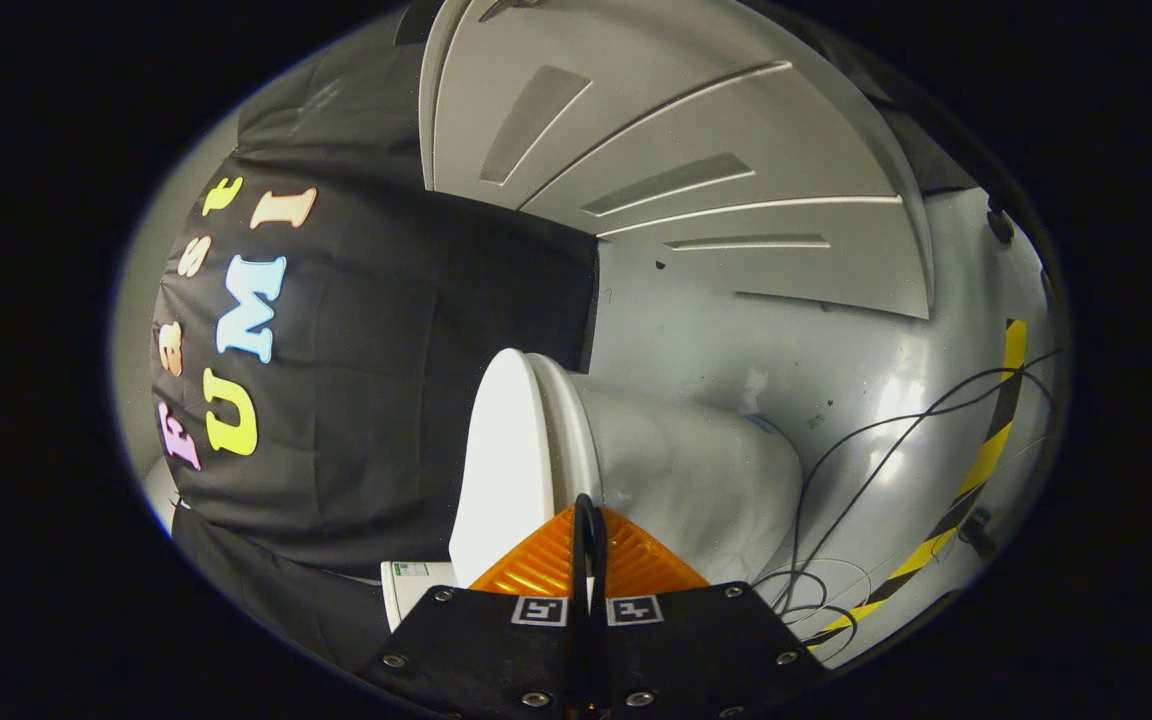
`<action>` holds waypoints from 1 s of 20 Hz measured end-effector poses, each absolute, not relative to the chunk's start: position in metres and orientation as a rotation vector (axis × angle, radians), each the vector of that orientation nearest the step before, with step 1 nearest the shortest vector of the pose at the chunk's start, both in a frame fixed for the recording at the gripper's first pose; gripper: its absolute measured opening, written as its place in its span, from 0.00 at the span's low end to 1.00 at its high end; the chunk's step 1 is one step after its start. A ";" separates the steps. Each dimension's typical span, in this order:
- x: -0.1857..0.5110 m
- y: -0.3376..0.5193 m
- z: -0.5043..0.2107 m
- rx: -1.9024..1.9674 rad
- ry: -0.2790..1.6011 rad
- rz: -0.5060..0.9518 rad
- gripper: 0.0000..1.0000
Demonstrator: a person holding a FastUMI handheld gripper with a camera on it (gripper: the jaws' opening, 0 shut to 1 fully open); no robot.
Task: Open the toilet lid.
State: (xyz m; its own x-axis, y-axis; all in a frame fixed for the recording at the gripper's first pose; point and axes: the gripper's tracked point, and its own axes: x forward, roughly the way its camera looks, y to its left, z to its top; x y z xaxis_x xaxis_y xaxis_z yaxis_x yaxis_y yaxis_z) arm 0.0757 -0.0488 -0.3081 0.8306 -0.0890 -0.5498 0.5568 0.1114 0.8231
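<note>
1. Booth wall (pixel 386 400): dark cloth on the left of the scene, hanging behind the toilet.
2. Toilet lid (pixel 501 460): a pale, smooth oval plate just ahead of the fingers and slightly left of their midline. Its long axis runs near to far in line with the fingers, and it lies flat against the seat rim, so it reads as not yet lifted.
3. Seat rim (pixel 571 430): a grey band touching the lid's right face, between lid and bowl.
4. Gripper (pixel 588 520): the two fingers are pressed together, with no gap visible between them and nothing held. Their joined tips sit at the seam where lid meets seat rim. Whether they touch it cannot be told.
5. Governing relation: the lid lies to the left of the tips and the bowl to the right, so the opening move likely calls for a push or pry leftward at that seam.
6. Pose: the scene appears rolled about a quarter turn, suggesting the hand holds the gripper on its side.
7. Toilet bowl (pixel 696 490): grey body to the right of the fingers.
8. Cables (pixel 866 450) and striped tape (pixel 986 450): on the floor (pixel 736 340), far right.
</note>
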 end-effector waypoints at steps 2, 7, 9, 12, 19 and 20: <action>0.075 -0.047 -0.298 1.366 0.407 -0.484 0.00; 0.079 -0.046 -0.267 1.315 0.393 -0.470 0.00; 0.081 -0.046 -0.253 1.300 0.385 -0.458 0.00; 0.083 -0.043 -0.240 1.290 0.380 -0.446 0.00; 0.090 -0.034 -0.198 1.239 0.355 -0.398 0.00; 0.091 -0.031 -0.192 1.222 0.353 -0.388 0.00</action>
